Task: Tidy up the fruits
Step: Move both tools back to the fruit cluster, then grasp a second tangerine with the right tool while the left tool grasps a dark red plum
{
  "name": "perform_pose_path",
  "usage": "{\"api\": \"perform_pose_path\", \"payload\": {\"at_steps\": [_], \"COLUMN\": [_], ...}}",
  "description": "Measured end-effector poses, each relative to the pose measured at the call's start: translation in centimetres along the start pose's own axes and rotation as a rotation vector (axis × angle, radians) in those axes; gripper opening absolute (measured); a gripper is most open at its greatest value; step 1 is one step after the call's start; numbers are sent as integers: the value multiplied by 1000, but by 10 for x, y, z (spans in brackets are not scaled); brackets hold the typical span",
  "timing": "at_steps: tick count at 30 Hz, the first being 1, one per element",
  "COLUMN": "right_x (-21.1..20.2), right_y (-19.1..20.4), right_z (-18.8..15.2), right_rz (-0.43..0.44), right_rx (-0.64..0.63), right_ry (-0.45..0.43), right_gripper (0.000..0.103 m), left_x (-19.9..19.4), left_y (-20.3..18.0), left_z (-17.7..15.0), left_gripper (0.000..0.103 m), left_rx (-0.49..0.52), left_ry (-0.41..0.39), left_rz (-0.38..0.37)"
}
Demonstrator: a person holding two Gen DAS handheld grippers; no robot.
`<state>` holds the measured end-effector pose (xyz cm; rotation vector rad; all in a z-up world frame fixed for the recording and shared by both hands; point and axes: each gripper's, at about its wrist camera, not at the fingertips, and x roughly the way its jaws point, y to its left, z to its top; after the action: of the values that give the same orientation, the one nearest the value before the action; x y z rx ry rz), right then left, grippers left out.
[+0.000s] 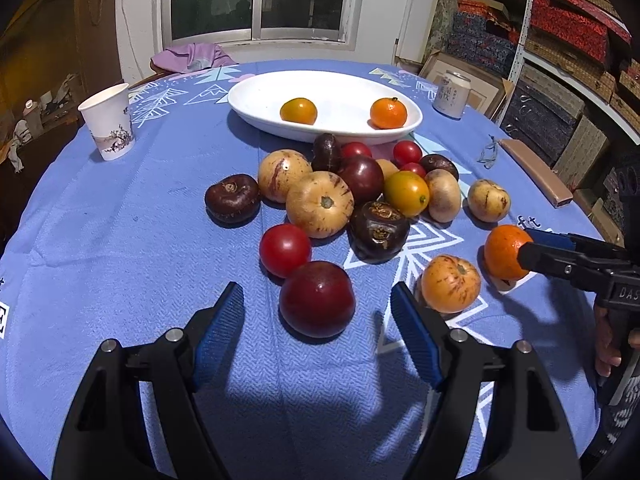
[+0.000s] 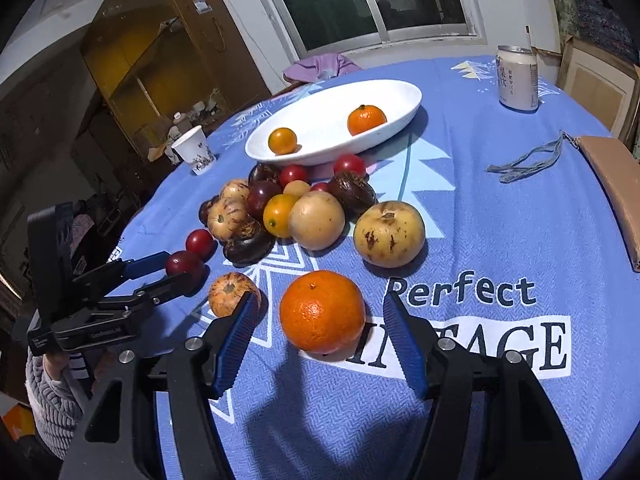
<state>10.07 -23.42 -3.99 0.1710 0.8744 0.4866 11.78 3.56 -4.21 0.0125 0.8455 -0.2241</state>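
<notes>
Each gripper (image 1: 318, 308) is black plastic with ribbed blue pads (image 1: 219, 336) and silver screws (image 1: 174, 335); the person's sleeve (image 2: 52, 392) is grey ribbed knit.

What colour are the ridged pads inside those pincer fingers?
Blue, on black arms; the left gripper's pads show best in the left wrist view.

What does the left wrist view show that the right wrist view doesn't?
Left wrist only: shelves of boxes at right. Right wrist only: "Perfect" lettering on the tablecloth. Both show the white oval dish holding two orange fruits, the paper cup, the can, the left gripper open around a dark red plum, and the right gripper open around an orange.
</notes>
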Motion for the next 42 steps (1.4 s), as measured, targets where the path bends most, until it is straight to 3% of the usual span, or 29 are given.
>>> {"api": "perform_pose_path", "payload": {"at_steps": [4, 9, 13, 15, 20, 36, 42], "right_x": [3, 8, 10, 9, 9, -7, -15], "right_y": [6, 11, 12, 9, 5, 4, 14], "right_z": [0, -1, -1, -1, -1, -1, 15], "right_rz": [-11, -32, -39, -37, -13, 34, 17], "right_rx": [-31, -54, -57, -46, -27, -26, -88], "right_ry": [18, 46, 58, 58, 59, -20, -44], "right_gripper": [62, 57, 56, 48, 48, 47, 47], "left_x": [2, 6, 8, 10, 11, -2, -9], "left_y": [0, 1, 1, -1, 0, 6, 7], "left_z": [0, 0, 1, 2, 1, 3, 24], "left_gripper": [74, 62, 59, 53, 38, 38, 38], "left_rx": [1, -11, -17, -11, -21, -50, -57], "left_ry": [7, 23, 25, 30, 35, -18, -38], "left_rz": [-4, -17, -32, -37, -45, -34, -36]}}
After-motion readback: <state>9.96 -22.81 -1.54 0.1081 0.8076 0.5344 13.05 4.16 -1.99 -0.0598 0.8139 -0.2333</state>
